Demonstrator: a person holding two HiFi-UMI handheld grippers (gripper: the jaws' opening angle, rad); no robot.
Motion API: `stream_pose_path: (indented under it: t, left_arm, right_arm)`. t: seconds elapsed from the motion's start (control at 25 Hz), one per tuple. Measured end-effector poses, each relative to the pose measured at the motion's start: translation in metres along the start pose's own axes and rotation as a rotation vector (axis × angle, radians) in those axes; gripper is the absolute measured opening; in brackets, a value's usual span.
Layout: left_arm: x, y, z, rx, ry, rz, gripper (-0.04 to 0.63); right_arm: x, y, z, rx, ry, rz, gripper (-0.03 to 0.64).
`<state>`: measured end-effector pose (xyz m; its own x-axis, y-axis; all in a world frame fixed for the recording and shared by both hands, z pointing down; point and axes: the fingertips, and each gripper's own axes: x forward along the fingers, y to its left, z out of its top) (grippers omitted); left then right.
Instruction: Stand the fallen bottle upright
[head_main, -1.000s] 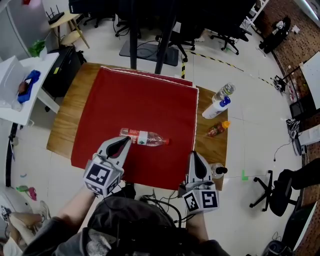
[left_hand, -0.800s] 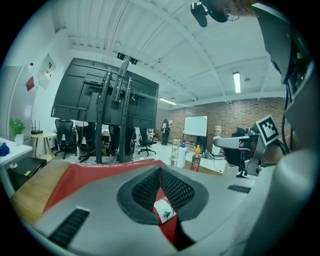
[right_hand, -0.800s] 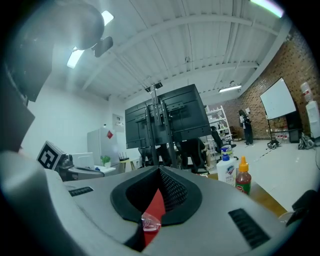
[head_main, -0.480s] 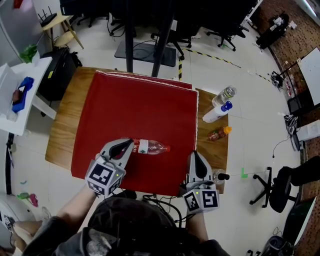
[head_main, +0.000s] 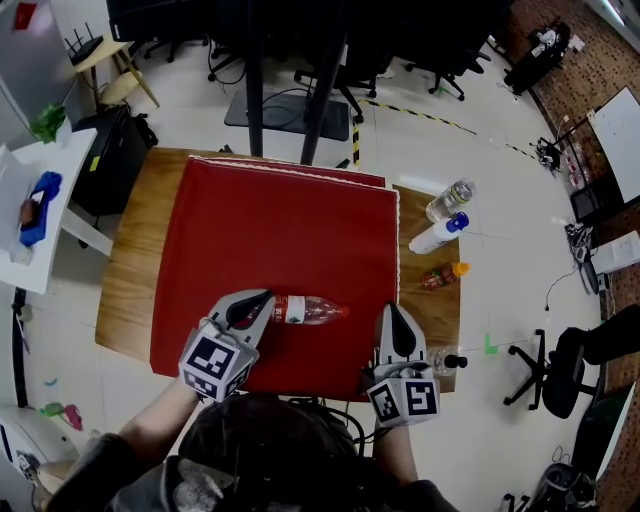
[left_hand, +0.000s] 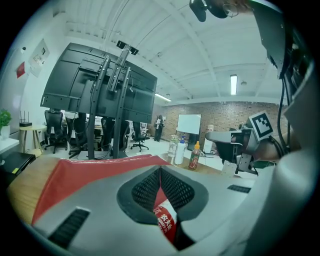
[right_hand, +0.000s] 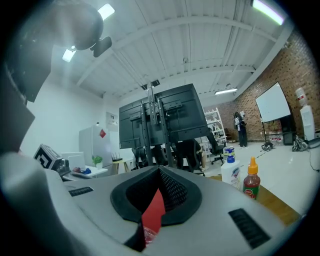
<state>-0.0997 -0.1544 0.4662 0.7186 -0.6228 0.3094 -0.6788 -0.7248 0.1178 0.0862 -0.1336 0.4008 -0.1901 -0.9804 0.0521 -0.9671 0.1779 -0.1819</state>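
Fallen plastic bottle (head_main: 310, 310) on red cloth (head_main: 290, 220); left gripper (head_main: 262, 297) at base end, right gripper (head_main: 390, 310) near cap, both pinched together, empty, probably flanking for righting.

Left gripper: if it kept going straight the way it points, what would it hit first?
Most likely the fallen bottle on the red cloth: the left gripper, jaws shut, points at its near end, close by.

- Clear plastic bottle (head_main: 308, 310) with a red label and red cap, lying on its side.
- It rests on the red cloth (head_main: 290, 230) near the front edge of the table (head_main: 135, 270), cap pointing right.
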Motion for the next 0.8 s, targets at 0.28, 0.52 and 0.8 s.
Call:
stream_pose_path:
  t: [0.28,0.52,0.8]
  left_arm:
    - [0.007,0.008,0.001,-0.01,0.008,-0.012,0.032]
    - [0.011,0.0,-0.002,0.008,0.03,-0.006,0.043]
    - [0.022,-0.004,-0.002,0.022,0.077,0.04,0.109]
  right_arm:
    - [0.007,0.002,0.002,-0.008,-0.006,-0.019,0.009]
    - [0.003,-0.004,0.001,-0.004,0.003,0.004,0.009]
    - [0.009,-0.018,0.004,0.002,0.027,0.065,0.009]
